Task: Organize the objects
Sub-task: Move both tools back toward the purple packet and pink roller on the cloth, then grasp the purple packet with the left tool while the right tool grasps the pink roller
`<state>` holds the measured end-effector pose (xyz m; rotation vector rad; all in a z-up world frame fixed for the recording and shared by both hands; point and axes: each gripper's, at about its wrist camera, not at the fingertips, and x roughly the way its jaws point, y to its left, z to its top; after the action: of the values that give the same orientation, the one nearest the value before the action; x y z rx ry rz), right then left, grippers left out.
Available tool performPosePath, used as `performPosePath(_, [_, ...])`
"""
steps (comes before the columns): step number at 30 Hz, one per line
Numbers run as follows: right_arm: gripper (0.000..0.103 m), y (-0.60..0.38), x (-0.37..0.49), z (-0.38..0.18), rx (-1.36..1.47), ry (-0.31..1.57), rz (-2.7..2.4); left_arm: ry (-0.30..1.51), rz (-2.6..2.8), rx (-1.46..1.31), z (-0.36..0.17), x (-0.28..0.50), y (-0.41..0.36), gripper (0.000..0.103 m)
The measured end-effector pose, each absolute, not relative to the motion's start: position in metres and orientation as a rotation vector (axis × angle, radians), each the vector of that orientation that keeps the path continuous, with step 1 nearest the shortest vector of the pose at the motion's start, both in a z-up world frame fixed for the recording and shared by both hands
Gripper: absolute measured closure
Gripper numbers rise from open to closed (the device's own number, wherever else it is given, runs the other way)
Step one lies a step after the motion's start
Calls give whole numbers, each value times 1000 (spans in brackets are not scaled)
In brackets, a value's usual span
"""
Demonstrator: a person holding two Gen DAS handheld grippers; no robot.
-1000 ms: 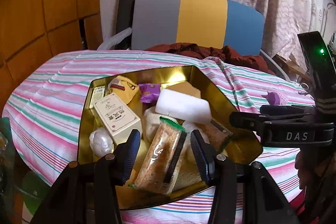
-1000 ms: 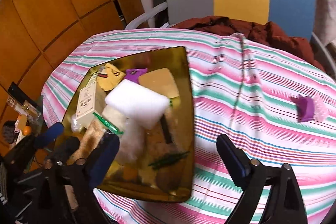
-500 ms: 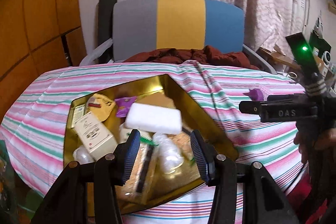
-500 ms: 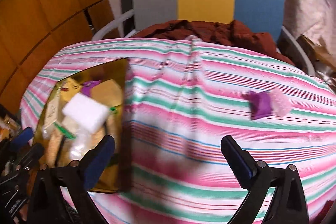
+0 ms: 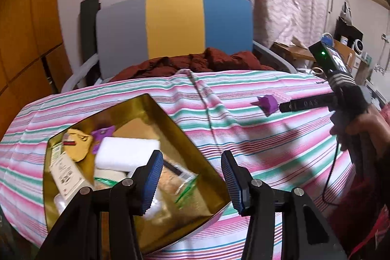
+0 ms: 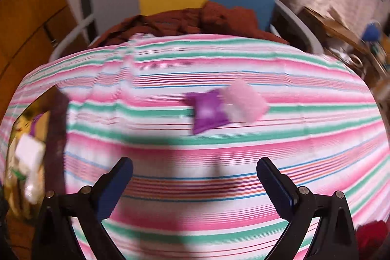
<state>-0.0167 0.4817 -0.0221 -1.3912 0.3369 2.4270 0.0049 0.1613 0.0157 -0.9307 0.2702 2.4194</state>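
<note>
Two small packets, a purple foil sachet (image 6: 209,111) and a pale pink sachet (image 6: 245,102) touching it on its right, lie alone on the desk under a pink, green and white striped cloth (image 6: 170,138), well apart from the gold-coloured metal tin (image 5: 195,145) at the left that already holds a white foam block (image 5: 126,154), a cream carton (image 5: 67,171) and wrapped snacks. The right gripper (image 6: 195,189) hangs over the cloth near the sachets, its jaws wide apart and holding nothing. The likely step is fetching the sachets to the tin; it goes best with a low, level approach, the jaws straddling one packet only and pinching its body rather than its slippery edge. The left gripper (image 5: 191,180) hovers at the tin's near right rim, jaws likewise apart and empty, touching nothing.
</note>
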Motion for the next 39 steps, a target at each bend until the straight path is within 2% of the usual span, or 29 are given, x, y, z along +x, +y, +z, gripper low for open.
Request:
performPosePath(8, [1,542,-25,-44,-1344,425,2361,306,2344,-966,8,3,188,53])
performPosePath(13, [1,580,-15,-57,-1238,702,2286,316,2310,-997,6,0,209,53])
performPosePath(21, [0,611,7,-56,-1163,857,2169,264,2210,-1084,-2,-22,266,51])
performPosePath(39, [0,615,9,-50,-1137,1014,2175,247,2126,-1185,-37,-84,389,50])
